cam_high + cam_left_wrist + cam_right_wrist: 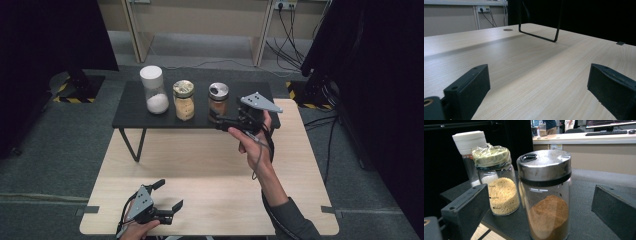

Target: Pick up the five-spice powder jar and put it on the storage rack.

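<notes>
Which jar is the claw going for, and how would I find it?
Look at the small black shelf standing on the wooden table. Three jars stand in a row on it; take the one on the right, nearest the right claw. That spice jar has a shiny metal lid and reddish-brown powder, unlike the white-capped jar and the plastic-wrapped yellow one.

Three jars in a row on the raised shelf (130,107): white-lidded jar (154,90) left, wrapped-lid jar (184,100) between, metal-lidded jar (218,99) right

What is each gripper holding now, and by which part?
Nothing. The right gripper is open around the brown spice jar, not touching; the left gripper is open.
</notes>
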A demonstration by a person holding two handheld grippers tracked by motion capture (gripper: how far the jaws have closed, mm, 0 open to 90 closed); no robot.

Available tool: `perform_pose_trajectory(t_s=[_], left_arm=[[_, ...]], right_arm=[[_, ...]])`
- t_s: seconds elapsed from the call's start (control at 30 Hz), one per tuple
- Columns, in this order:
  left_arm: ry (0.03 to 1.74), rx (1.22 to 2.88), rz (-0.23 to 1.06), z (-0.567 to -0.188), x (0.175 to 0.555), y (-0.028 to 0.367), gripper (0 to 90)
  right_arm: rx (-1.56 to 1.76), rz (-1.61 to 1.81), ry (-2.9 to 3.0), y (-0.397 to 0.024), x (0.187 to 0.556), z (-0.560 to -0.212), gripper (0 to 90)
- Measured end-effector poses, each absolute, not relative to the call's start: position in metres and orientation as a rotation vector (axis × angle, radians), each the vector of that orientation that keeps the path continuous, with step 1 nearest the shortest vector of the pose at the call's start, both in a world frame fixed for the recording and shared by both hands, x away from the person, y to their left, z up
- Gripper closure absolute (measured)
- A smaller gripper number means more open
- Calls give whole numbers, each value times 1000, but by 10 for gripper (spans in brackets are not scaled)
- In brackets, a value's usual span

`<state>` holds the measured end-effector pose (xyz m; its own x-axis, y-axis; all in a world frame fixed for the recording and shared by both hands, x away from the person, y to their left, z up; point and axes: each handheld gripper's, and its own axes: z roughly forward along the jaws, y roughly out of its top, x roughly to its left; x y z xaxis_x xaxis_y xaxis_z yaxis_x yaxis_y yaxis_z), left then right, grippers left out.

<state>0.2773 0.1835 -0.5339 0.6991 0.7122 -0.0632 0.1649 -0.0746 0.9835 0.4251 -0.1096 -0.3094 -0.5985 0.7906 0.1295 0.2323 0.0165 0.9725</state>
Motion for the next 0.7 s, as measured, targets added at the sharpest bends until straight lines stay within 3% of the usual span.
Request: perform_pose_trajectory(t_s=[0.7], left_arm=[[729, 1615, 525, -534, 277, 184, 35]], right_arm=[[1016, 1651, 1841, -118, 400, -325, 21]])
